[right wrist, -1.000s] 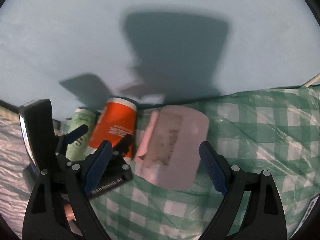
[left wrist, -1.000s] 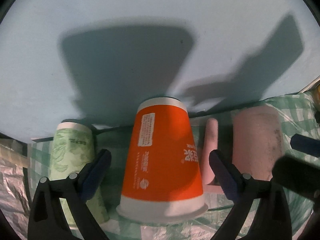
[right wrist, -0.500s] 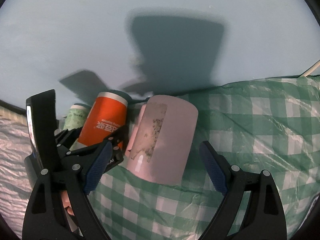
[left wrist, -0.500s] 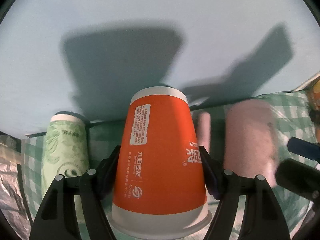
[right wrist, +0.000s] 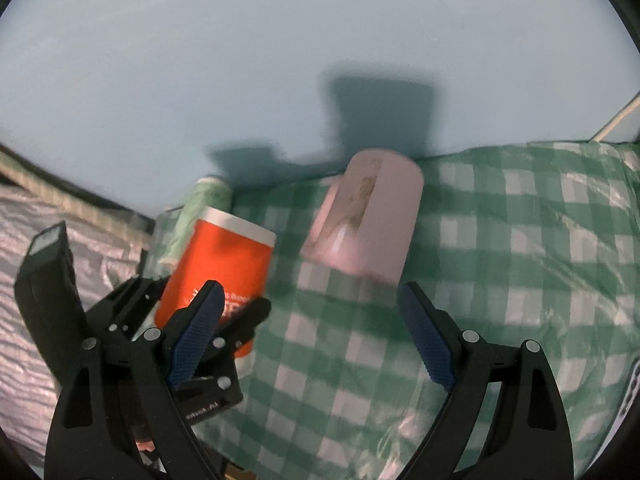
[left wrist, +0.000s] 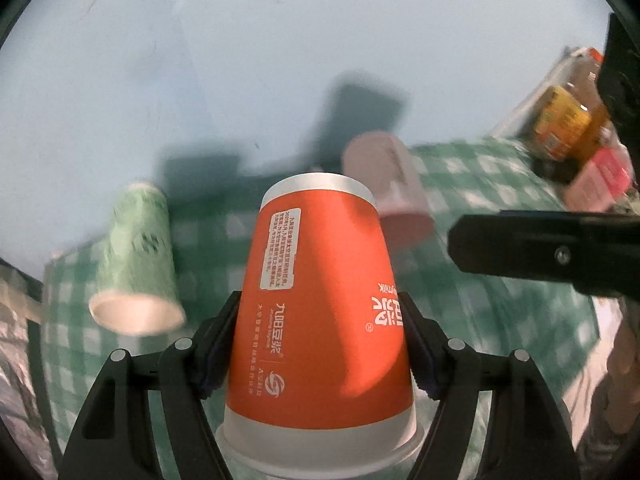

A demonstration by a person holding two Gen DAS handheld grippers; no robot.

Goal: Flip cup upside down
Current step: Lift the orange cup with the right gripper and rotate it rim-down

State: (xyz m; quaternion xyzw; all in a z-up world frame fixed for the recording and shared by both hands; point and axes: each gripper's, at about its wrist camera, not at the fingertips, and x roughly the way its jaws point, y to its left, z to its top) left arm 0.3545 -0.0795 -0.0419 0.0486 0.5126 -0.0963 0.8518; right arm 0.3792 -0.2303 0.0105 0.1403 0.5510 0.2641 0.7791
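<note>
My left gripper (left wrist: 320, 344) is shut on an orange paper cup (left wrist: 320, 320), rim down, lifted off the green checked cloth (left wrist: 480, 208). The cup also shows in the right wrist view (right wrist: 224, 264), held by the left gripper (right wrist: 208, 320). A pink cup (right wrist: 368, 228) stands rim down on the cloth; it also shows in the left wrist view (left wrist: 388, 184). My right gripper (right wrist: 308, 336) is open and empty, just short of the pink cup. A green patterned cup (left wrist: 138, 264) shows to the left, its open rim facing the camera.
A pale blue wall (left wrist: 280, 60) runs behind the cloth. Orange and red packets (left wrist: 568, 132) lie at the far right. Crinkled silver sheeting (right wrist: 52, 232) lies left of the cloth. The right gripper's black body (left wrist: 552, 248) crosses the left wrist view.
My left gripper has closed on the orange cup and lifted it up and back from the wall. My right gripper has drawn back a little from the pink cup.
</note>
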